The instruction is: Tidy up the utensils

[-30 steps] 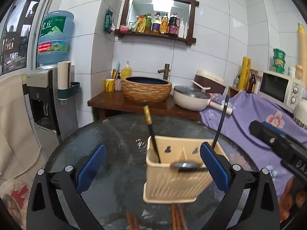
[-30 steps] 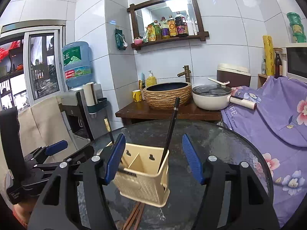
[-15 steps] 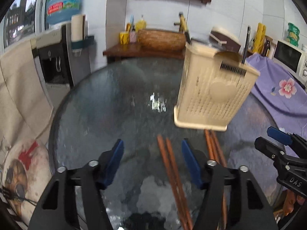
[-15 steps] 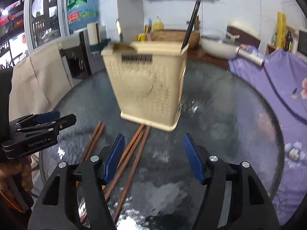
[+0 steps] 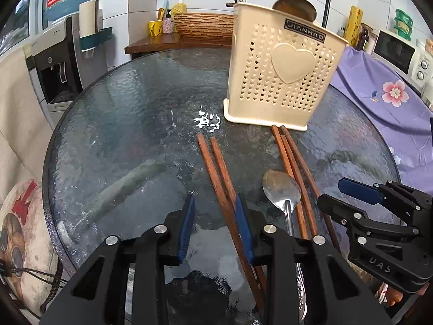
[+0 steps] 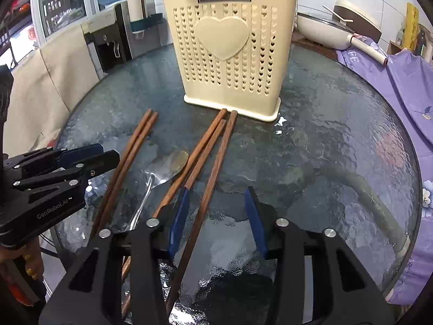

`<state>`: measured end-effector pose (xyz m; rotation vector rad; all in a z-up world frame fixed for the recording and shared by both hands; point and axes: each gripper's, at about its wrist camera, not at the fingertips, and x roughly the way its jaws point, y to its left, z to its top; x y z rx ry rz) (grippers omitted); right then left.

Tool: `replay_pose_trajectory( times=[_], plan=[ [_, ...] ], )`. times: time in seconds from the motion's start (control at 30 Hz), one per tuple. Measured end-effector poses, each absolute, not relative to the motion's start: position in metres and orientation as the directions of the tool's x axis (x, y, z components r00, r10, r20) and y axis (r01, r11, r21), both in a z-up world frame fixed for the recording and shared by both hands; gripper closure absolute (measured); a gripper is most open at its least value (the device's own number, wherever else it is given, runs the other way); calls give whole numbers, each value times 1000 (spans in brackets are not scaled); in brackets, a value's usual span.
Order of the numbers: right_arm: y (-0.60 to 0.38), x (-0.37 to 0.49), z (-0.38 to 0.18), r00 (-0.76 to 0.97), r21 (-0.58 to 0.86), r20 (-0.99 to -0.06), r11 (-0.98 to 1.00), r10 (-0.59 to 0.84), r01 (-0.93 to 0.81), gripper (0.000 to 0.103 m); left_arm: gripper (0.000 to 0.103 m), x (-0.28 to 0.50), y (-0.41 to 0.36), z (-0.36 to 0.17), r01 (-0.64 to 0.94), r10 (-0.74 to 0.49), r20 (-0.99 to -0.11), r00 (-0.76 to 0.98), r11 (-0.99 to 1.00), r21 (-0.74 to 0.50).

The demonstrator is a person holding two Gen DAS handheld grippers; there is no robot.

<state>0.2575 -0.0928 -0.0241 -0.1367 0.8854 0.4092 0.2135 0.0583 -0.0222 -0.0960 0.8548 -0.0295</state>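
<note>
A cream perforated utensil holder stands on the round glass table; it also shows in the right wrist view. It holds a spoon and dark chopsticks. Several brown wooden chopsticks and a metal spoon lie flat in front of it. My left gripper is open, low over the table, one chopstick of the left pair between its blue pads. My right gripper is open, astride one chopstick of the right group. The spoon lies to its left.
A purple flowered cloth covers the counter to the right, with a microwave behind. A water dispenser stands at the left. A wooden stand with a woven basin and a pan lies beyond the table.
Both grippers have dropped from level with the holder down to the table, tilted downwards. Their jaws have narrowed around the chopsticks. The holder now stands farther ahead.
</note>
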Motion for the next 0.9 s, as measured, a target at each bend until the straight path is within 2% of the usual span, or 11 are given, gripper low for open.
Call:
replay_pose_trajectory(
  times=[0.3,0.47,0.9],
  plan=[
    [-87,257,-29,547,42,-791,916,274,-398,69,79,215,55,-29,-11,-66,-763,644,995,-96],
    [-89,257,-29,559,4,-794,921,239,-389,78,82,217,57,-31,-11,-53,-771,635,997,-78],
    [-100,272,-26,541,29,-803,923,251,-385,78,83,231,72,-30,-39,-46,-780,624,995,-91]
  ],
)
